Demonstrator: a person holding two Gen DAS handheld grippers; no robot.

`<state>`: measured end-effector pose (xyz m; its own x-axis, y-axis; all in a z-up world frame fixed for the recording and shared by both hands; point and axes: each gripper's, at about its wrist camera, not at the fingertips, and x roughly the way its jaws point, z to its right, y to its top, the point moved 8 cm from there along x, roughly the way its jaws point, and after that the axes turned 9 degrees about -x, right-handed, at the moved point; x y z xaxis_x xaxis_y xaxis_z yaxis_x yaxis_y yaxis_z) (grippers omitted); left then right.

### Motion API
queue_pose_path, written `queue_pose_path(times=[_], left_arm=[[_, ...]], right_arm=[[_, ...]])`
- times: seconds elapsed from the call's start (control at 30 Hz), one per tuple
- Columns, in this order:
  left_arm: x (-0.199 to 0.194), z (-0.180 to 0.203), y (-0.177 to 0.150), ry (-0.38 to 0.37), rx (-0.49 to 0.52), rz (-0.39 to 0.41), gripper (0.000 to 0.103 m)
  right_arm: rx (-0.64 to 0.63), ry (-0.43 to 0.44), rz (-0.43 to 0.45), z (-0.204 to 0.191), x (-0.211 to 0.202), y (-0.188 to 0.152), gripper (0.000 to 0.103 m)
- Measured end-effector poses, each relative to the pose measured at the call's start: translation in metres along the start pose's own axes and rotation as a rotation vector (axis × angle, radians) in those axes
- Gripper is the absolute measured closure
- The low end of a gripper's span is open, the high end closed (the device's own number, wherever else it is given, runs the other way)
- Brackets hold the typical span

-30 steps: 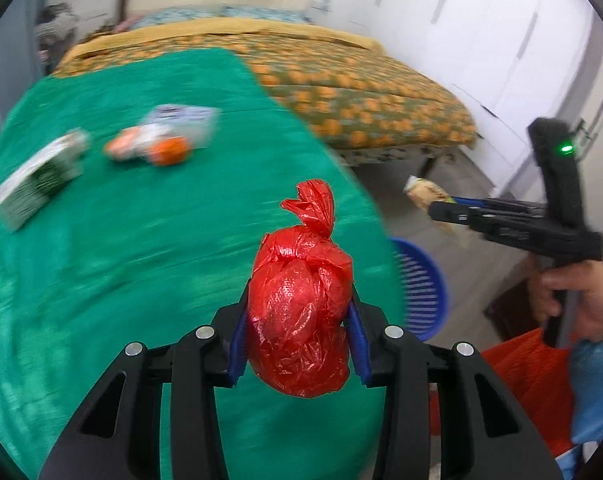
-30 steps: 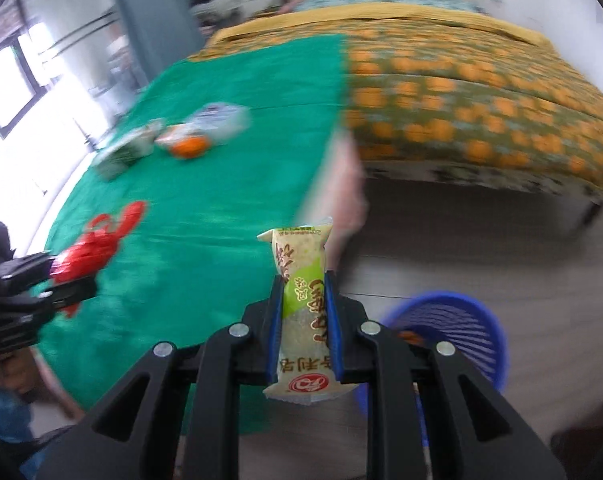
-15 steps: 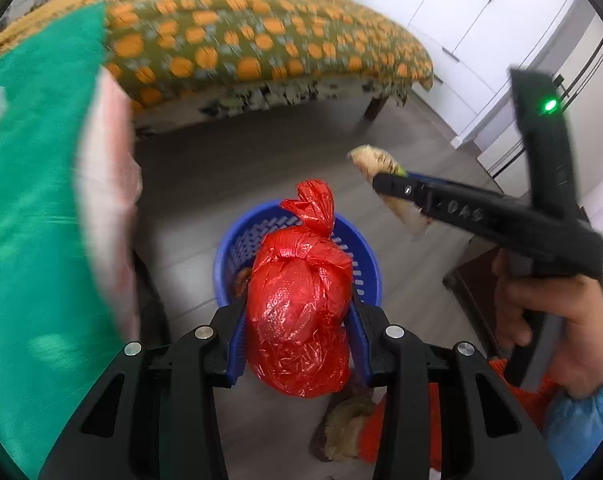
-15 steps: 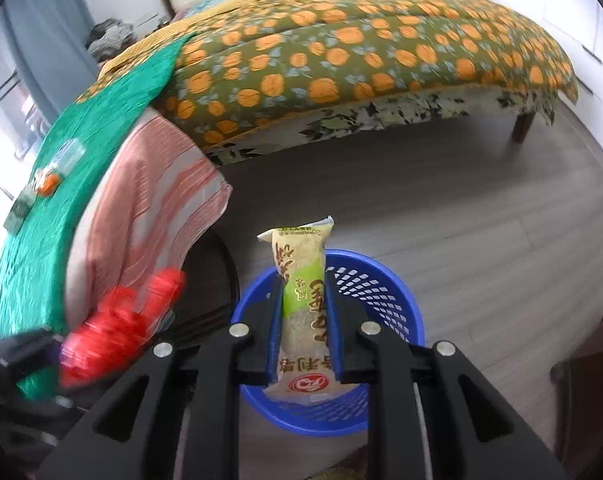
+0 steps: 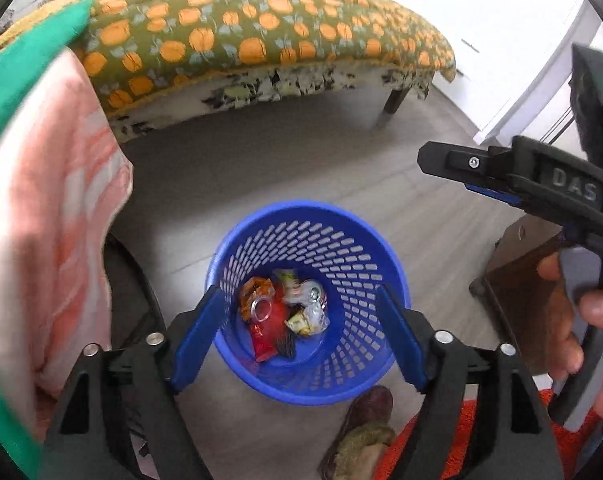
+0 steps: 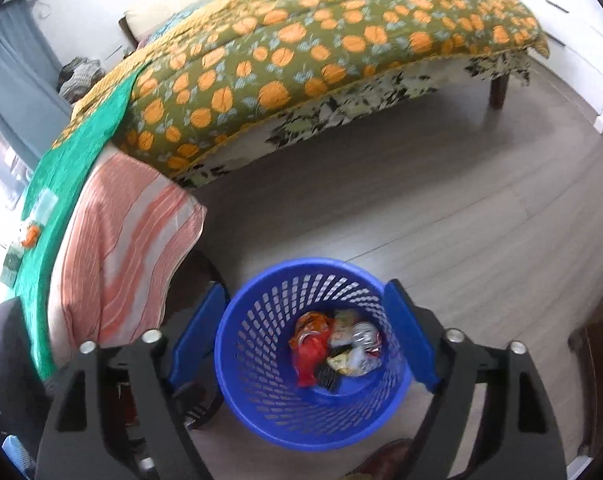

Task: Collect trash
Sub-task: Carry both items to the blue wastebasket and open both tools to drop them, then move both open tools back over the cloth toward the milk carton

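Both my grippers hang over the blue basket (image 5: 307, 300). My left gripper (image 5: 301, 334) and right gripper (image 6: 303, 334) have just been opening, nothing between them. The trash (image 5: 285, 312) lies down in the basket. More trash (image 6: 29, 236) waits far left of it on the green cloth (image 6: 81, 144), nearer my left hand.

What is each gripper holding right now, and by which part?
Nothing. The left gripper and right gripper both stand open and empty above the blue basket, having just opened.

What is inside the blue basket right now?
The blue basket holds a pile of trash: wrappers, a red bag and a crushed can. Whatever lies under the pile is covered.
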<state>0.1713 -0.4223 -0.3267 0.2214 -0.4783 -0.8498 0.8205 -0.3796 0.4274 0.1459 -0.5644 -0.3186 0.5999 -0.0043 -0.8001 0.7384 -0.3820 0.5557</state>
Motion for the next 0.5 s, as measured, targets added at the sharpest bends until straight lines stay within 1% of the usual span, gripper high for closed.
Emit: queue_pose_path(times=[0.13, 0.17, 0.27, 0.33, 0.4, 0.5], left_arm=[[-0.044, 0.004, 0.003, -0.039, 0.012, 0.065, 0.018], [-0.061, 0.004, 0.002, -0.048, 0.019, 0.086, 0.017], [-0.099, -0.004, -0.003, -0.051, 0.026, 0.139, 0.012], [-0.120, -0.016, -0.011, -0.048, 0.022, 0.160, 0.011], [-0.139, -0.036, -0.022, -0.031, 0.015, 0.170, 0.011], [-0.164, -0.073, -0.041, 0.021, 0.015, 0.186, 0.010]], right_arm=[[-0.027, -0.058, 0.047, -0.004, -0.015, 0.010, 0.016], [-0.036, -0.068, 0.061, -0.007, -0.019, 0.012, 0.016], [-0.076, -0.086, 0.105, -0.022, -0.029, 0.018, 0.016], [-0.128, -0.089, 0.134, -0.041, -0.036, 0.020, 0.016], [-0.209, -0.090, 0.163, -0.067, -0.042, 0.019, 0.016], [-0.344, -0.072, 0.199, -0.115, -0.049, 0.011, 0.015]])
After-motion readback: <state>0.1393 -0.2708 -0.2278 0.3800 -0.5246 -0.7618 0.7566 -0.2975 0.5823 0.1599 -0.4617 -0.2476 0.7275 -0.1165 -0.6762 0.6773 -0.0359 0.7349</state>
